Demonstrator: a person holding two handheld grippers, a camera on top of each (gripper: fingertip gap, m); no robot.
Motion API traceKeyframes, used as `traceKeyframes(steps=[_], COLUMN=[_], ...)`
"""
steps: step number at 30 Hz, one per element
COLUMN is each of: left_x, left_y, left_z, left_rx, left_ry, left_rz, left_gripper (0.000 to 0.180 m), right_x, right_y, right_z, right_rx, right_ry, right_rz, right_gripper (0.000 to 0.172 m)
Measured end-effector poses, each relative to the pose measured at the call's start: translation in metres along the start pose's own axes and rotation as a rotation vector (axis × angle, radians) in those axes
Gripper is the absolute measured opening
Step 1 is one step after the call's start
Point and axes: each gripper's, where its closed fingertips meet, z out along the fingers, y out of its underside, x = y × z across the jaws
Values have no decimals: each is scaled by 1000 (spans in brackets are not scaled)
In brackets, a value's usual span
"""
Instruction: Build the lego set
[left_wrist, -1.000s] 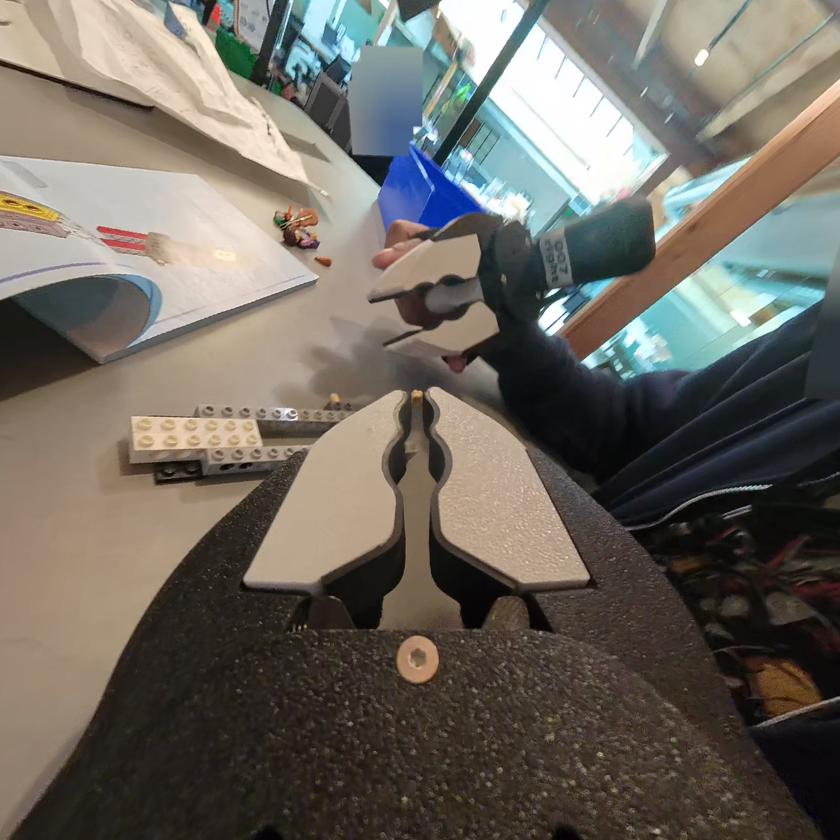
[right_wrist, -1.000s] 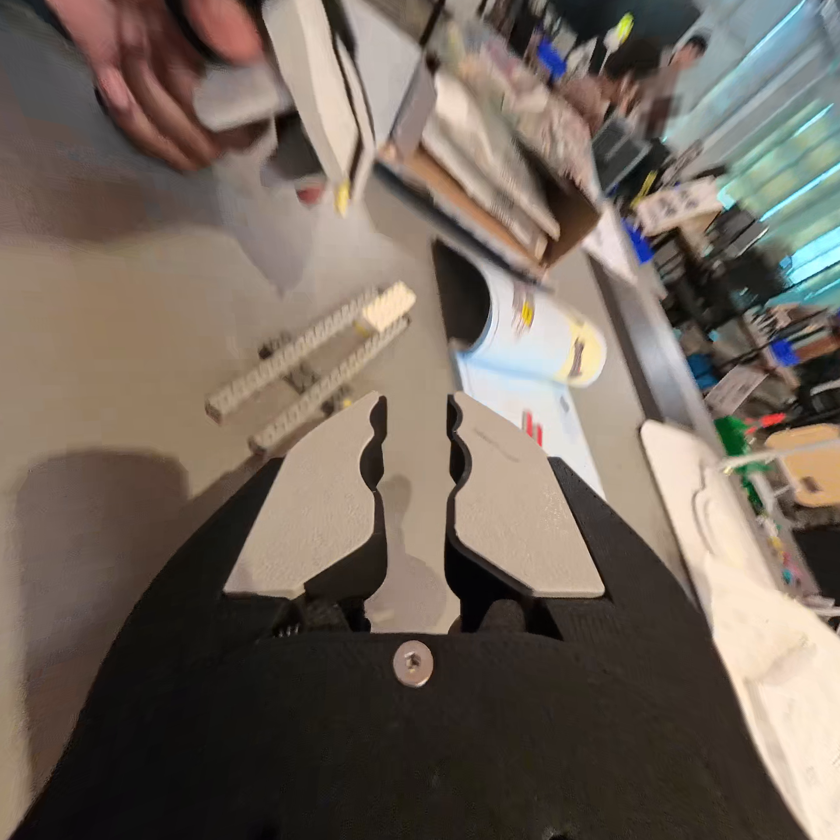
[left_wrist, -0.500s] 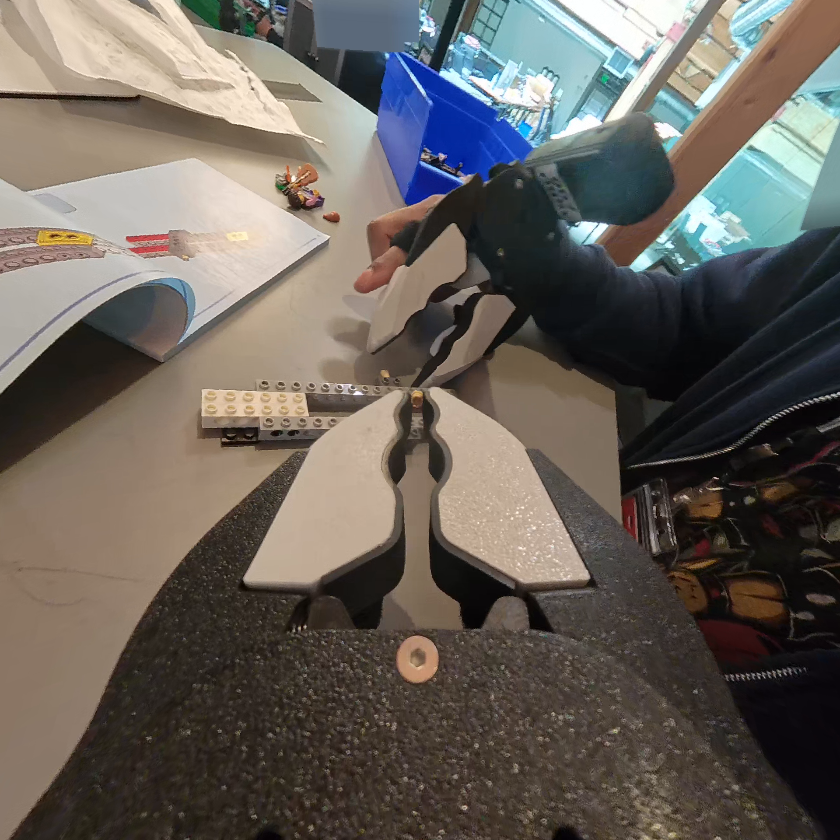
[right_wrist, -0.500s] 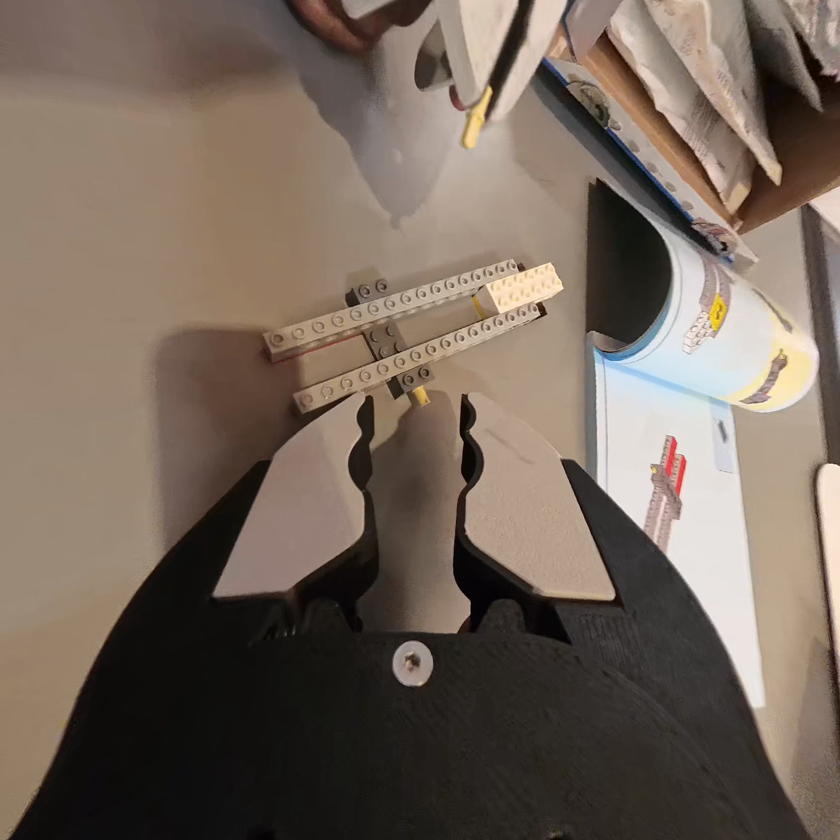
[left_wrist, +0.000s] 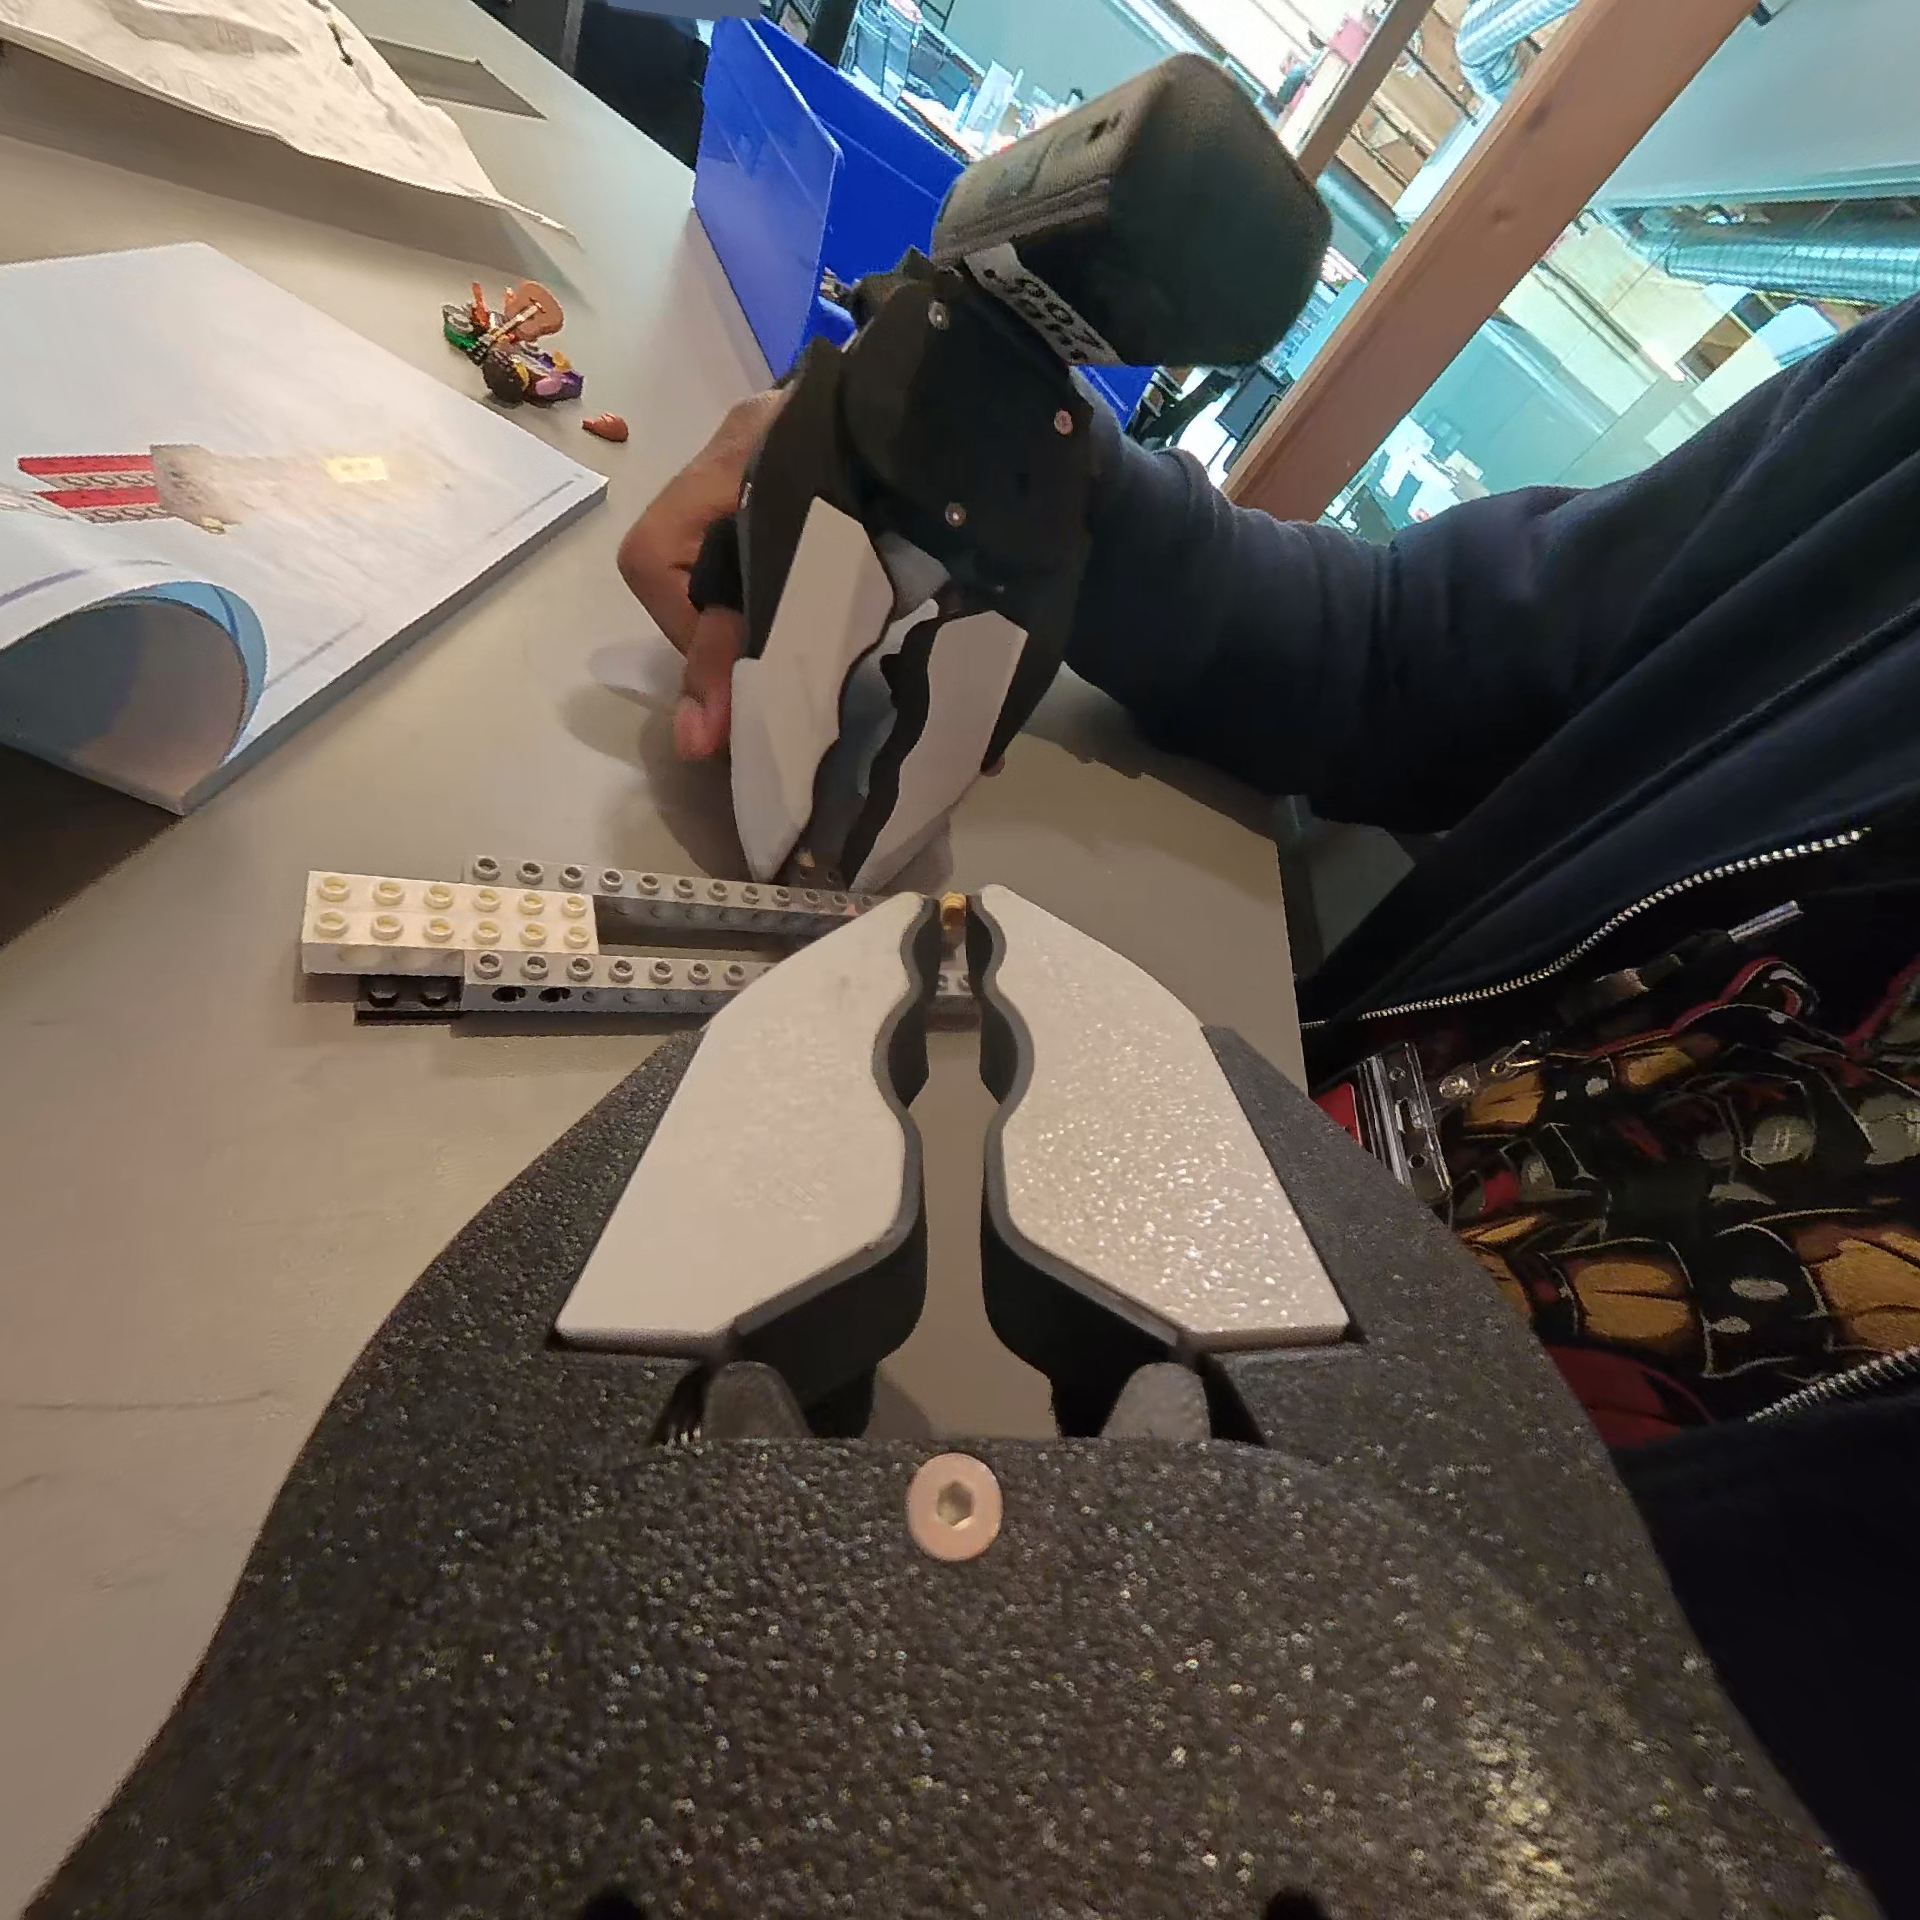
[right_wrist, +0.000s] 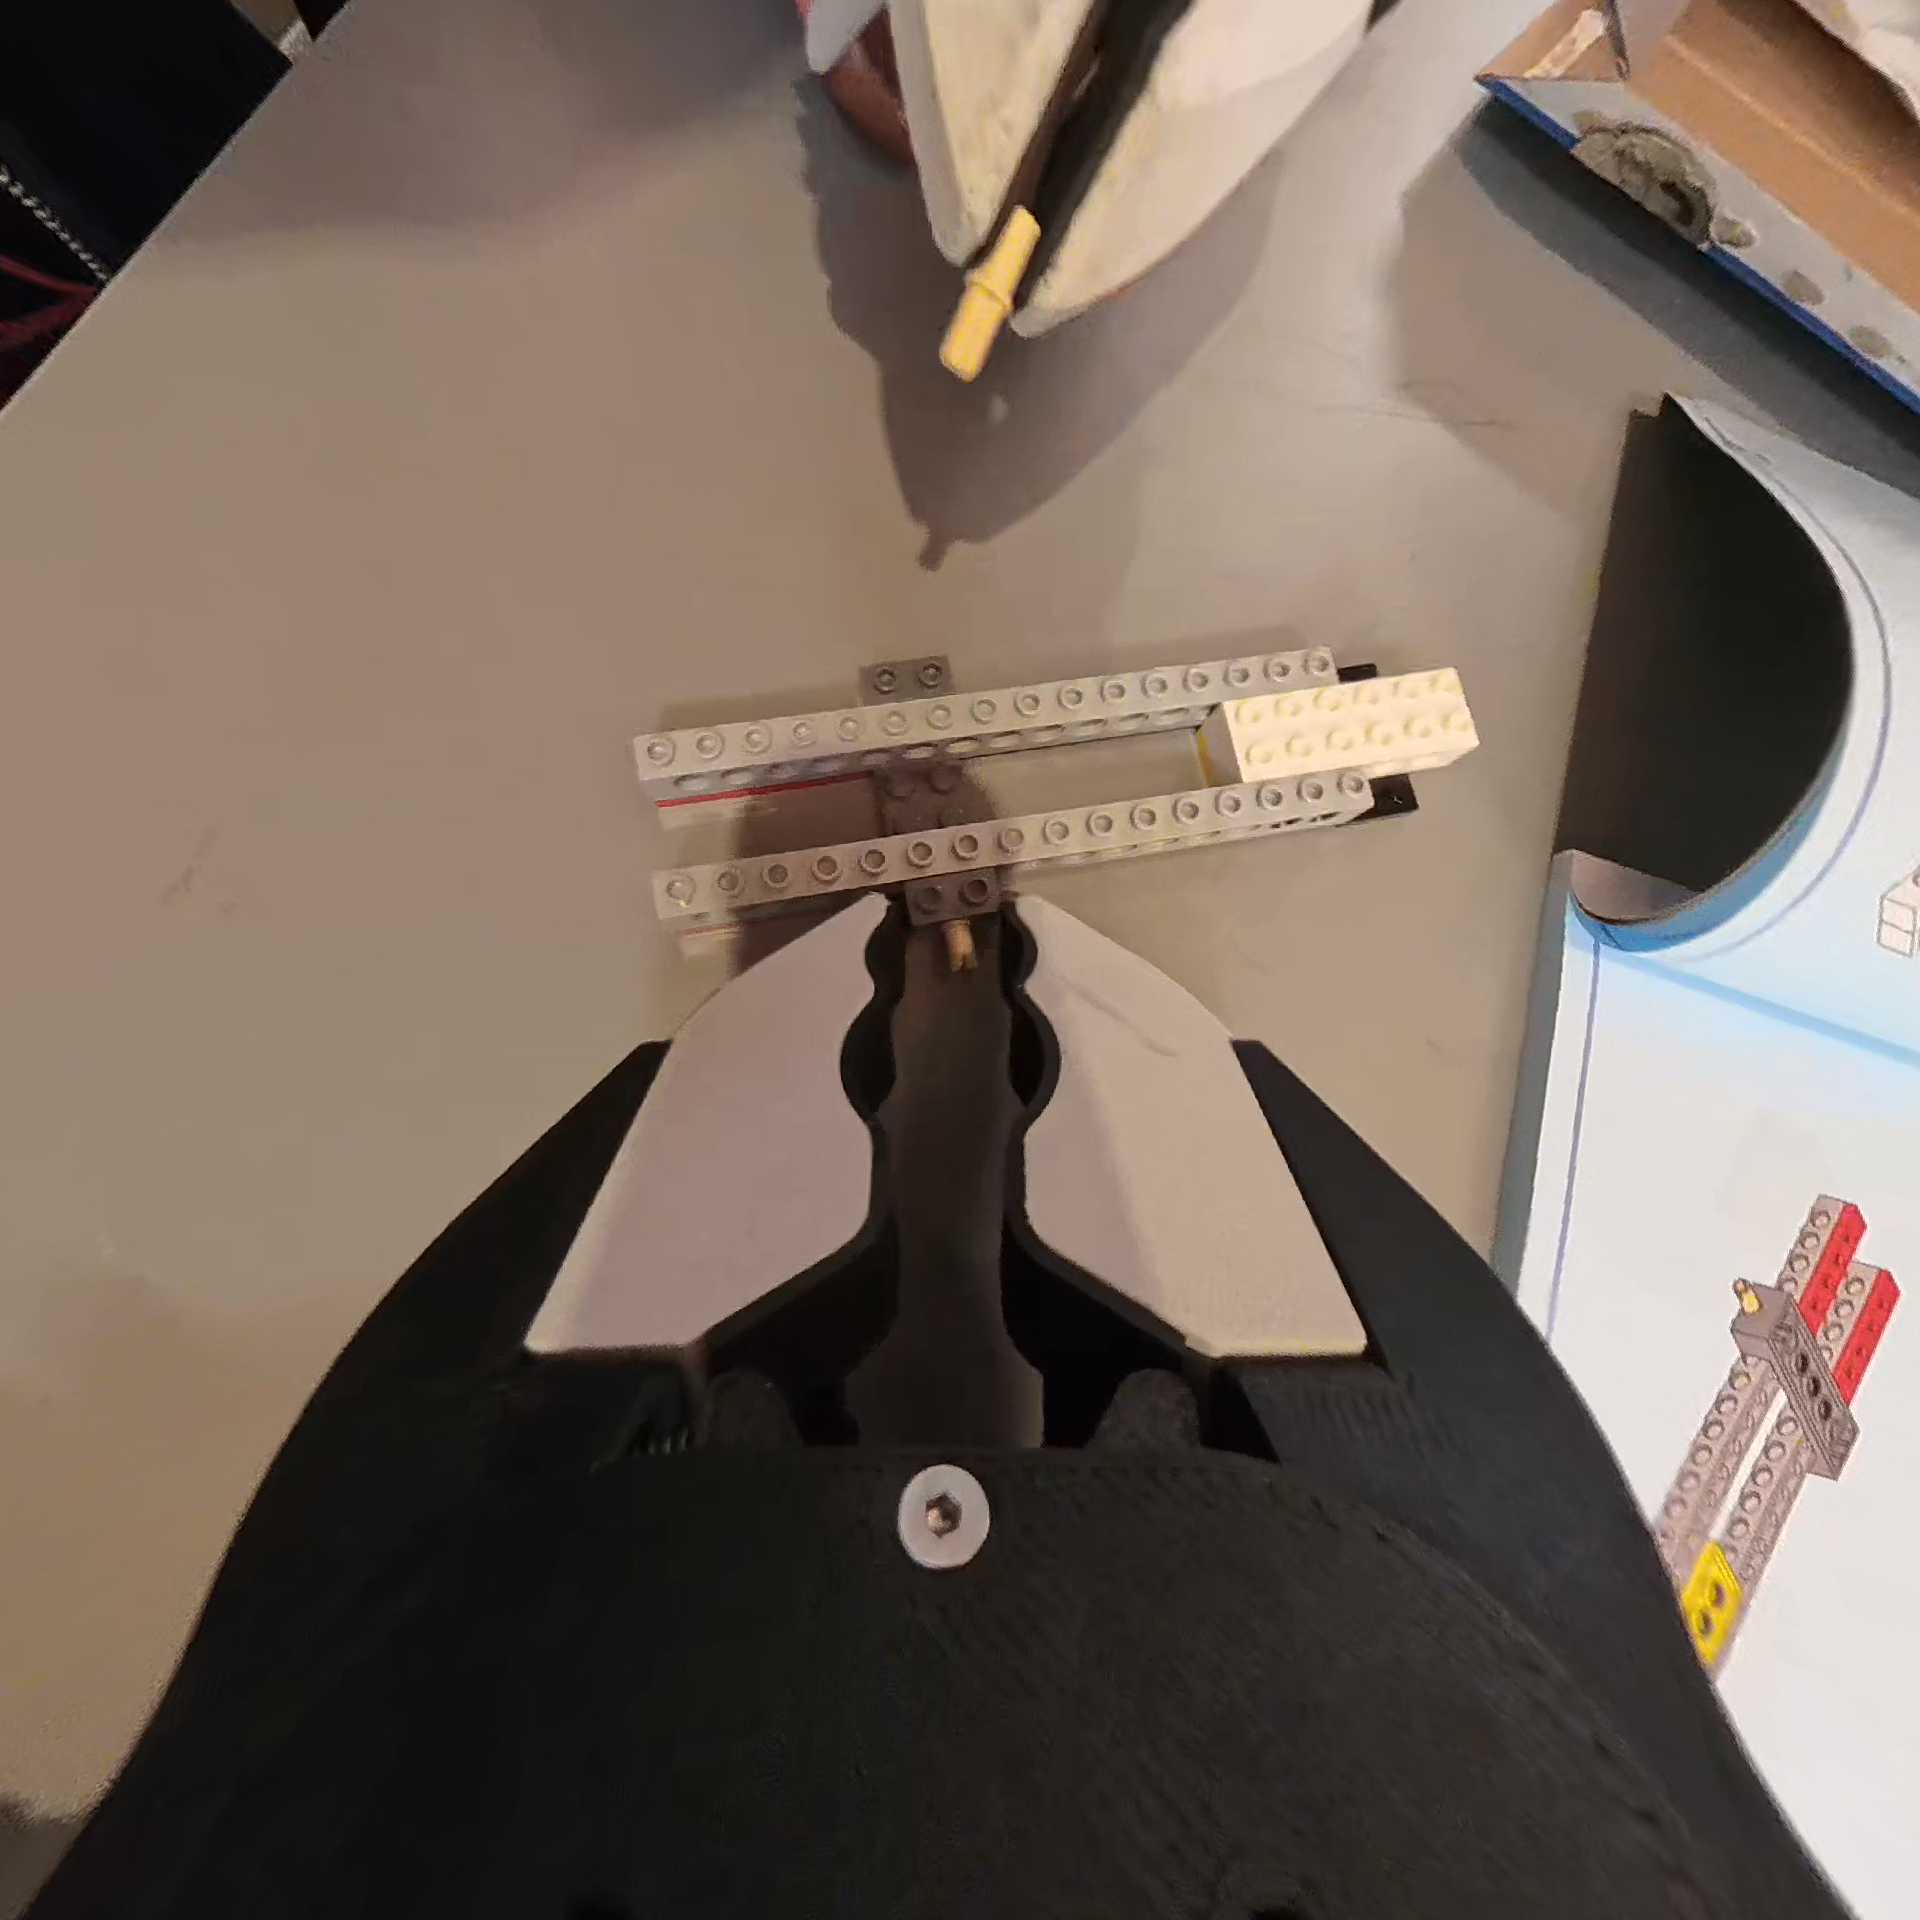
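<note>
My left gripper (left_wrist: 951, 904) is shut on a small tan pin (left_wrist: 951, 916), which sticks out past the tips. The right wrist view shows it hovering beyond the brick assembly (right_wrist: 1013, 281). The assembly is two long light grey beams (right_wrist: 987, 717), a white brick (right_wrist: 1340, 727) and a dark grey cross brick (right_wrist: 951, 894) with a second tan pin (right_wrist: 961, 945) in its near end. My right gripper (right_wrist: 948, 925) straddles that end and its pin, with a slim gap on each side. It also shows in the left wrist view (left_wrist: 816, 868), pointing down at the assembly.
An open instruction booklet (right_wrist: 1714, 1143) lies right of the assembly and shows in the left wrist view (left_wrist: 260, 499). A blue bin (left_wrist: 790, 208), small coloured pieces (left_wrist: 520, 343) and papers (left_wrist: 260, 94) lie farther off. A cardboard box (right_wrist: 1714, 125) is nearby. The table edge (left_wrist: 1288, 935) is close. Across from one pair of fingers to the other is roughly 9 cm.
My right gripper swung down to the assembly, opened wider, then narrowed around the dark grey brick's end. My left gripper stayed shut on the tan pin and drew nearer the assembly.
</note>
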Motion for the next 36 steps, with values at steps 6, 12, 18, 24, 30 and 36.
traceKeyframes(steps=[6,12,18,24,30,36], left_x=[-4,-5,-12,-22,-7,-6], left_y=[-10,-27,-38,-74,-105,-105], left_z=[-6,-9,13,29,27,28], left_rx=[76,188,135,228,451,497], left_ry=[-54,-77,-89,-95,74,75], left_rz=[25,69,203,331,231,203], left_gripper=[4,4,4,4,4,4], right_x=[-5,-4,12,28,36,38], right_y=[-12,-14,-16,-35,-48,-51], right_z=[-10,-46,-78,-118,-148,-148], right_rx=[103,279,445,744,990,1041], right_ry=[27,75,110,113,81,48], right_rz=[30,151,291,398,467,498], right_gripper=[17,16,16,16,16,16])
